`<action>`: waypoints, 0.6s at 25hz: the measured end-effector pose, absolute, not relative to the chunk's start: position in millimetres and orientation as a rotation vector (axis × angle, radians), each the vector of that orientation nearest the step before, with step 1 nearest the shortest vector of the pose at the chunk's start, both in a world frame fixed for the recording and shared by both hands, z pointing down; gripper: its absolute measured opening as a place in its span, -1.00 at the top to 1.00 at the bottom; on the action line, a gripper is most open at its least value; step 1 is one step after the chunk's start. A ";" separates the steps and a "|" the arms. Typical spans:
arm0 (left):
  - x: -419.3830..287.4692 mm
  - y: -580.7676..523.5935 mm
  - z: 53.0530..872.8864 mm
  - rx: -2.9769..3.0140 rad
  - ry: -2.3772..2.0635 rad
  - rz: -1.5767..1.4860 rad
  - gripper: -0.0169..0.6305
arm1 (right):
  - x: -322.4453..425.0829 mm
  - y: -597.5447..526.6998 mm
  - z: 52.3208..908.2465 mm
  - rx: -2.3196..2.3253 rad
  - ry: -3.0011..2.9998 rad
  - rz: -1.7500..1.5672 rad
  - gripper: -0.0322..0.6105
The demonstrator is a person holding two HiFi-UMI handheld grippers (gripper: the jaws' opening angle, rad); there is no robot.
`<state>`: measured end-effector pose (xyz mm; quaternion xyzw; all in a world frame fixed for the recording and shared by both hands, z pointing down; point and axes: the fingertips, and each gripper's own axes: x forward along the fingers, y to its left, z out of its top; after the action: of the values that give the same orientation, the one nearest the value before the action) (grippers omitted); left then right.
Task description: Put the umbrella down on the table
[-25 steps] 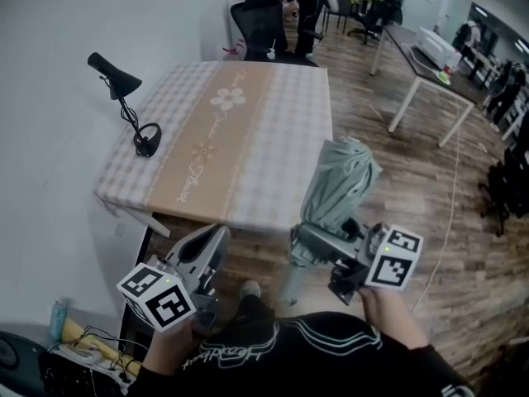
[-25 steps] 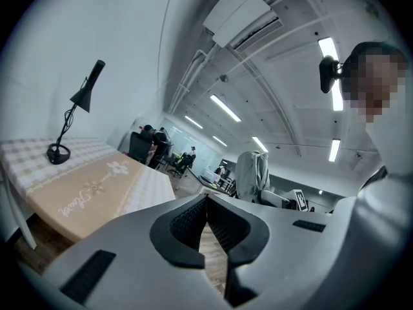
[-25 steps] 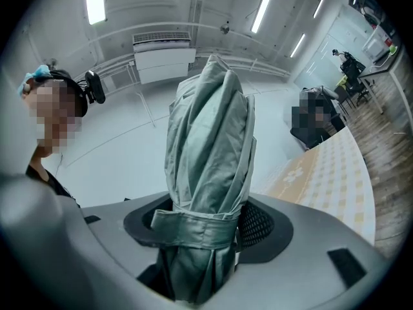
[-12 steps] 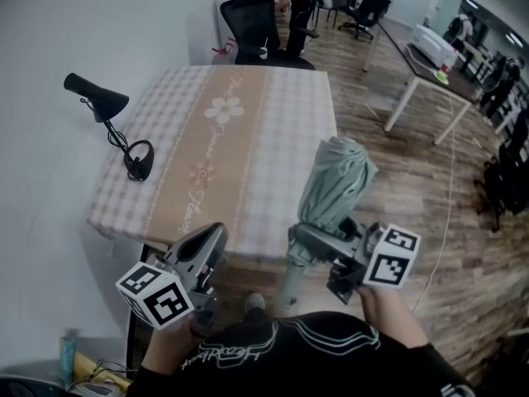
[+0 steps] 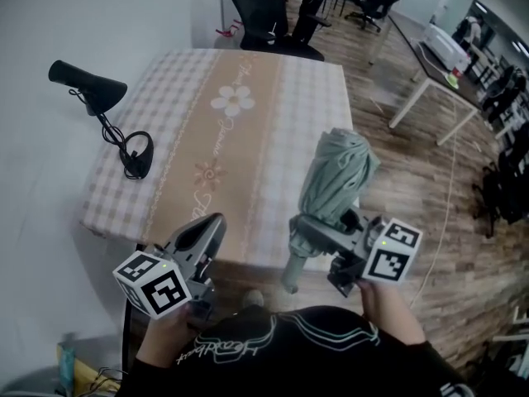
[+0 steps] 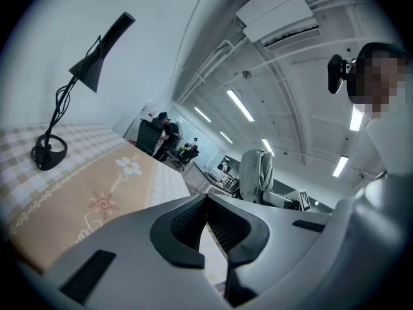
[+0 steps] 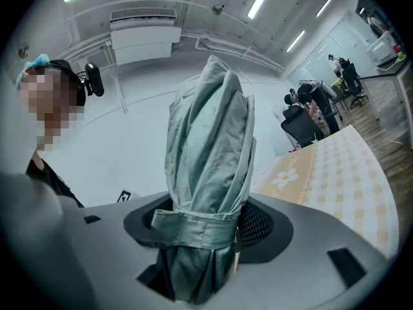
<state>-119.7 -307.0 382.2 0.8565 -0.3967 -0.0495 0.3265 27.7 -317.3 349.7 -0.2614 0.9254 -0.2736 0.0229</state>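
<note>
The umbrella [image 5: 335, 176] is pinched upright in the right tongs [image 5: 316, 236], not yet laid on the tabletop [image 5: 165, 168]; left tongs [image 5: 208, 231] are pressed together

Left gripper [image 5: 216, 223] is held near level at the left, jaws closed together, nothing between; right gripper [image 5: 302, 235] is held near level, jaws clamped on upright folded umbrella [image 5: 335, 172].

Bright ceiling strips, fisheye-warped edges.
</note>
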 end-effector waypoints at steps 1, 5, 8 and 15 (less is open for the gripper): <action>-123.6 -313.1 386.4 2.234 -1.038 -0.132 0.95 | 23.6 -323.5 353.3 -0.817 2.876 -0.845 0.04; -140.2 -333.6 399.1 2.198 -1.047 -0.148 0.95 | 8.2 -345.9 370.4 -0.845 2.934 -0.847 0.04; -150.8 -346.9 407.1 2.184 -1.051 -0.157 0.95 | -1.3 -360.9 385.6 -0.860 2.986 -0.854 0.04; -162.1 -371.8 425.7 2.139 -1.045 -0.140 0.95 | -17.9 -388.8 430.6 -0.909 3.122 -0.889 0.04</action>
<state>-162.1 -371.8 425.7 0.8335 -0.4071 -0.0547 0.3696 -17.9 -388.8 430.6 -0.2678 0.9201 -0.2621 -0.1143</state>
